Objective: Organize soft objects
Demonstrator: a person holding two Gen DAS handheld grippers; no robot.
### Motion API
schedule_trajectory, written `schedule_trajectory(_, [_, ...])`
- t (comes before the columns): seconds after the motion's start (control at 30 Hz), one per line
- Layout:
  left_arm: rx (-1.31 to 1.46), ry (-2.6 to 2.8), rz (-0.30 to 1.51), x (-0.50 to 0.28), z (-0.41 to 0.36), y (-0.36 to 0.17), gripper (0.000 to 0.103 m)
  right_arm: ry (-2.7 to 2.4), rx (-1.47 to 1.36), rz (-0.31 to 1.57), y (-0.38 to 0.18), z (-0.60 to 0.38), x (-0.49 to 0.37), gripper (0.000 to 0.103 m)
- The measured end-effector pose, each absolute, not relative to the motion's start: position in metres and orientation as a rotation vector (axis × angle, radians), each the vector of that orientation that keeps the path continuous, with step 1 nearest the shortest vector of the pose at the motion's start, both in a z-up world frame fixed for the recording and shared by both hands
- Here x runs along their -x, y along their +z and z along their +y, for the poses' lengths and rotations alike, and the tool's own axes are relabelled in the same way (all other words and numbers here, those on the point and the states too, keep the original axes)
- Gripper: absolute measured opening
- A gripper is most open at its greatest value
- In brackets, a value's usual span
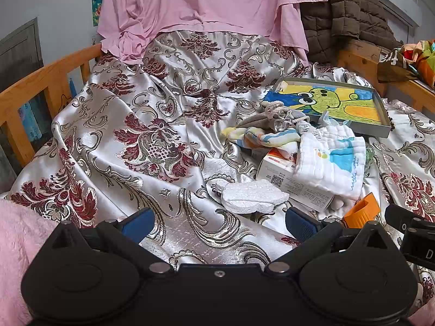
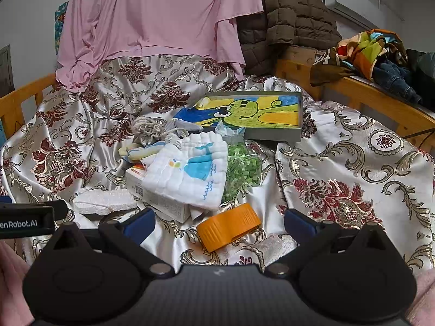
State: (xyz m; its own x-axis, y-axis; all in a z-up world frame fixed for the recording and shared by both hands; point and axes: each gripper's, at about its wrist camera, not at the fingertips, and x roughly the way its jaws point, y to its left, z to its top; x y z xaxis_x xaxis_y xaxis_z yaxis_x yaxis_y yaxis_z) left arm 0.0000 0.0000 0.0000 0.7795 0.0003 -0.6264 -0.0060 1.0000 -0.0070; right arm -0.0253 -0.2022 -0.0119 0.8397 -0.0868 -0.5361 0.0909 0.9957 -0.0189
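White muslin cloth (image 2: 187, 174) lies draped diagonally over a box (image 2: 160, 201); both tools released.

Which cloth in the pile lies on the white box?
The white whale cloth: it drapes over the box. The striped cloth and grey knit lie behind it.

Home bedroom, wooden bed rail (image 1: 40, 78), satin floral bedspread (image 1: 152, 125), wall air conditioner (image 2: 350, 2), piled clothes (image 2: 380, 54)
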Motion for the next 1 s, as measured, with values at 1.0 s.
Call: schedule_trajectory(1.0, [-0.013, -0.023, 0.721, -0.011, 0.0, -0.001, 0.102, -0.047, -0.012, 0.689, -0.016, -0.207, 0.01, 0.103])
